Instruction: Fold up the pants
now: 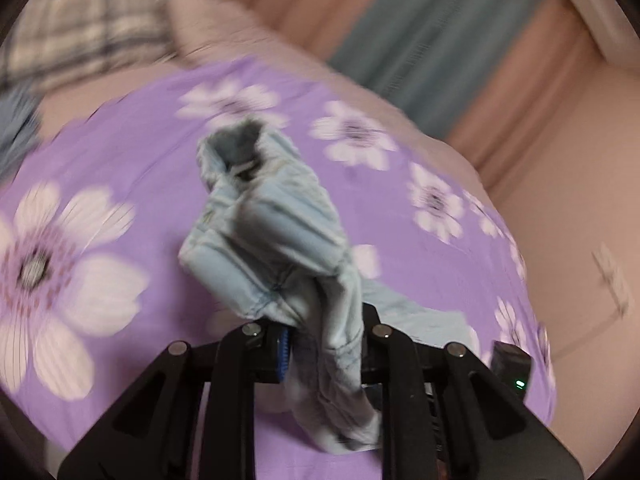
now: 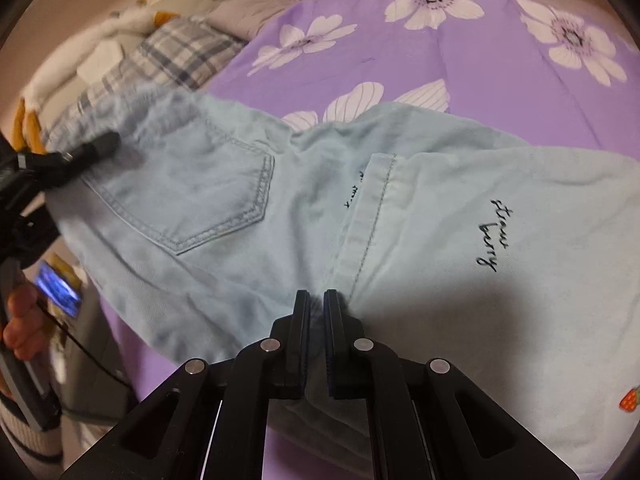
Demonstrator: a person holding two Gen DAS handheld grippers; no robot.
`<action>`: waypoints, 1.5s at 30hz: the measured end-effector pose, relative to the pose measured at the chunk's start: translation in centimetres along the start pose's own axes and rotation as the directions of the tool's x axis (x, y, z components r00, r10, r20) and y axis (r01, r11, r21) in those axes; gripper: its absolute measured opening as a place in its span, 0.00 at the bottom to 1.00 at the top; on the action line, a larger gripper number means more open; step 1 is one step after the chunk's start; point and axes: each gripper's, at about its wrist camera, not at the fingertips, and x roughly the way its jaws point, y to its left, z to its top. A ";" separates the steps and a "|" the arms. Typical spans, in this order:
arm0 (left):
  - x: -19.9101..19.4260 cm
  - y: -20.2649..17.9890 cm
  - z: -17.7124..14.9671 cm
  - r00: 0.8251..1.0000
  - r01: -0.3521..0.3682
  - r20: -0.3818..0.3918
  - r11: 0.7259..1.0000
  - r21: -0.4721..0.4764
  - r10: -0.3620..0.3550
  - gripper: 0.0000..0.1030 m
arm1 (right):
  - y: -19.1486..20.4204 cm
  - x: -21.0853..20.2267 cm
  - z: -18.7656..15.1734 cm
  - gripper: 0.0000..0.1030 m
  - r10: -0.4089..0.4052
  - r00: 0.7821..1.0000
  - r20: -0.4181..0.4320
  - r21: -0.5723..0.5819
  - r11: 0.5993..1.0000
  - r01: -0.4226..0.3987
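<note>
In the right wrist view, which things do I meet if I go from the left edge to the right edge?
A hand → the left gripper at the pants' end → back pocket → right gripper → the handwritten lettering → a small strawberry patch. All of these except the hand are on or at the pants.

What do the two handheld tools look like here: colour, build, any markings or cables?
Both are matte black with angular linkage arms and silver round pivot pins. The left tool has a blue ribbed pad and a small green light on a side block. The right tool has flat black fingers. A thin dark cable trails at the right view's left edge.
</note>
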 end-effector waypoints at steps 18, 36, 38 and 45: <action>10.6 -13.7 -9.7 0.933 0.163 -0.360 0.887 0.432 0.005 0.82 | -16.4 -8.5 -6.7 0.52 0.289 0.818 0.498 0.595 0.572 -0.565; 4.4 -2.6 -8.1 0.937 0.051 -0.350 0.990 0.129 -0.002 0.84 | -12.8 -8.9 -4.3 0.51 0.167 0.932 0.321 0.611 0.715 -0.339; 4.2 -2.2 -7.8 0.939 0.042 -0.345 0.994 0.101 -0.004 0.84 | -10.7 -9.0 -3.1 0.34 0.032 0.973 0.226 0.514 0.845 -0.147; 4.5 -2.2 -7.5 0.938 0.033 -0.347 0.994 0.100 0.004 0.84 | -11.2 -13.9 -3.3 0.29 -0.099 0.936 0.337 0.477 0.876 -0.079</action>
